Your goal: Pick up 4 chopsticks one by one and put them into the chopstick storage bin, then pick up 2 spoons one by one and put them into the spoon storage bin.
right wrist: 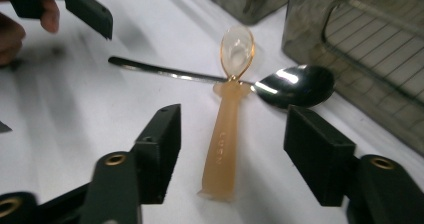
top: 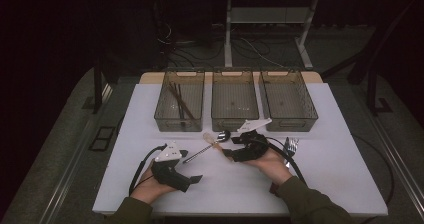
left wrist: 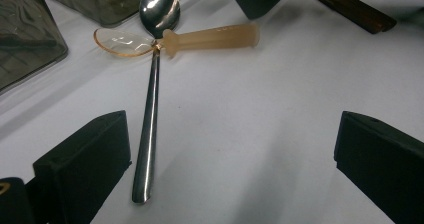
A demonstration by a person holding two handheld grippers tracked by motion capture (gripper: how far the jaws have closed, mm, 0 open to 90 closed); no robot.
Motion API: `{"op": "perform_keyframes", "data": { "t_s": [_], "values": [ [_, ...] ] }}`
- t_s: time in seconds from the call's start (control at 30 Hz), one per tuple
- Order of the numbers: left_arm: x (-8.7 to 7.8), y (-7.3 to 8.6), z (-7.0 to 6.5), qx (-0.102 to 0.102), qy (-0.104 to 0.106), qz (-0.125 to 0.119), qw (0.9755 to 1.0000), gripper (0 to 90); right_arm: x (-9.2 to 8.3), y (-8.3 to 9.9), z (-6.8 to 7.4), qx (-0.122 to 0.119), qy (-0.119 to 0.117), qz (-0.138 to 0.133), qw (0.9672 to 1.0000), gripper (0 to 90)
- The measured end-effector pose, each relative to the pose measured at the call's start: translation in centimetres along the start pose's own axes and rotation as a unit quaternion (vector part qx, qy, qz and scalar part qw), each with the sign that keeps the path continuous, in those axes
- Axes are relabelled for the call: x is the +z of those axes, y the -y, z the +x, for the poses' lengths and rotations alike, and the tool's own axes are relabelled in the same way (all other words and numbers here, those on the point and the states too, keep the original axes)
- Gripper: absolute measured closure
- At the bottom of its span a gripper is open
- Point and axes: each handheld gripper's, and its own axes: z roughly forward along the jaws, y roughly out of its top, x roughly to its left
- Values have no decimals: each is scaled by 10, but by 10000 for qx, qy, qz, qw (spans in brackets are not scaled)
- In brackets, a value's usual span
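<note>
A translucent amber spoon (top: 214,143) lies across a metal spoon (top: 207,146) on the white table (top: 150,109), just in front of the bins. My right gripper (top: 229,146) is down at the amber spoon's handle end. In the right gripper view the amber spoon (right wrist: 225,134) runs between the jaws of my right gripper (right wrist: 235,129), with a gap on each side, and the metal spoon (right wrist: 295,86) crosses beyond it. My left gripper (top: 190,166) rests open near the metal spoon's handle tip; its own view shows the metal spoon (left wrist: 150,104) beside the left jaw of my left gripper (left wrist: 232,134).
Three clear bins stand in a row at the back: the left bin (top: 177,123) holds dark chopsticks (top: 180,101), then the middle bin (top: 234,124) and the right bin (top: 292,124). A fork (top: 290,146) lies by the right hand. A brown stick (left wrist: 350,9) lies by the right gripper.
</note>
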Motion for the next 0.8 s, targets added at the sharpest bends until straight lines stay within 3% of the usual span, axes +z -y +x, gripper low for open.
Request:
{"op": "perform_keyframes", "data": {
  "t_s": [0.43, 0.8],
  "values": [
    [-1, 0, -1, 42, 10, 9, 10000, 7, 15, 11, 6, -207, 41, 371, 9991, 568],
    [0, 0, -1, 79, 9, 38, 10000, 7, 16, 17, 14, -500, 338, 434, 9972, 639]
  ]
}}
